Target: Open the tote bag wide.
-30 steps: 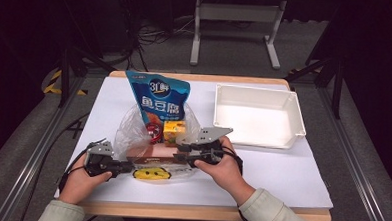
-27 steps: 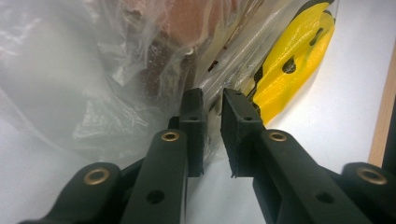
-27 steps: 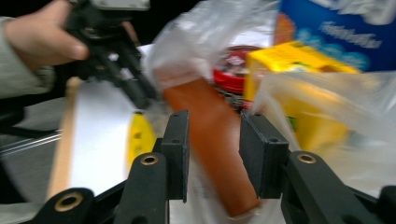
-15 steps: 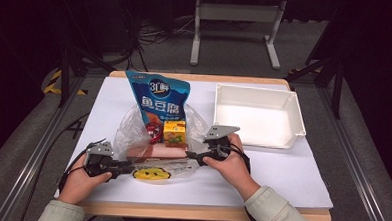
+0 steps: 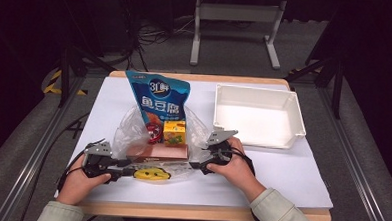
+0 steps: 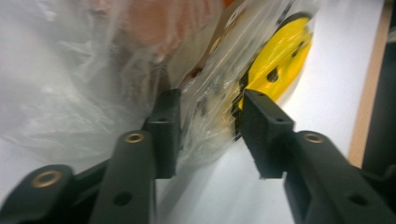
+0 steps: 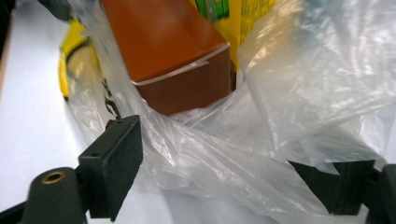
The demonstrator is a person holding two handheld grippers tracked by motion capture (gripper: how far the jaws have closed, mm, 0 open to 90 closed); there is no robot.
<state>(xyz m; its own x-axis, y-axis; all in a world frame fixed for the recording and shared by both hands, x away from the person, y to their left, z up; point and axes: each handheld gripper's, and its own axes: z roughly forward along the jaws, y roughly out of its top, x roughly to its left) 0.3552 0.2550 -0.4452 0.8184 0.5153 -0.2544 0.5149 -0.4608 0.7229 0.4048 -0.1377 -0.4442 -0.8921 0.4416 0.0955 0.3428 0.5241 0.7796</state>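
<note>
The left gripper and the right gripper stand at opposite ends of a clear plastic bag near the table's front edge. Both have just been opening their jaws, which now stand apart with loose plastic between them, the pads not pressing on it. Inside the bag lie a brown box, a yellow disc and a blue snack pouch. A white tray sits well to the right on the white table.
</note>
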